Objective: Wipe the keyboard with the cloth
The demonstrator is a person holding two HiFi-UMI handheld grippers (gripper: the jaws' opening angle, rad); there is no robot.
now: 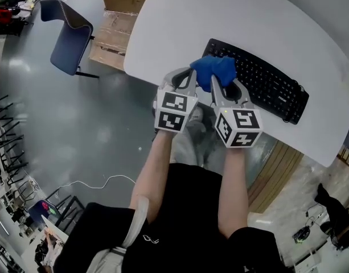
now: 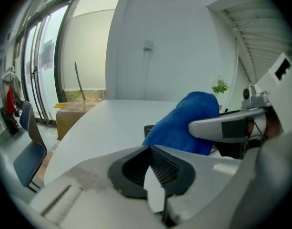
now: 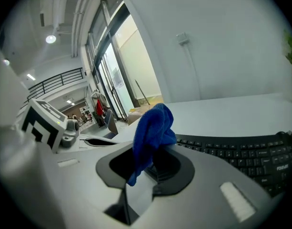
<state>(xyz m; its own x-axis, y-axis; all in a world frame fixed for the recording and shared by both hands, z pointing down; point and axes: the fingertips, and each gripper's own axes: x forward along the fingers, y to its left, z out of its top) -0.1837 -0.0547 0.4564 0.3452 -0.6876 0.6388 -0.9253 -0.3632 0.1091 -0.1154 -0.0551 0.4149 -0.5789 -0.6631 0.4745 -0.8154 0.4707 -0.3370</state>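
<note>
Nearby: chair (image 1: 69, 36), cardboard box (image 1: 114, 33) beside bench (image 1: 231, 16). Your right gripper (image 1: 225, 87), clamped on cloth (image 1: 214, 70), covers one end of the keyboard (image 1: 265, 81); your left gripper (image 1: 183, 81) sits closed, empty.

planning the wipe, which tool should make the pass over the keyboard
Right. The right tool is shut on the blue cloth, close by the keyboard; the left tool is shut and empty.

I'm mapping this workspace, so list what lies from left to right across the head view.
dark blue padded chair → brown cardboard box → left claw → crumpled blue cloth → black computer keyboard
</note>
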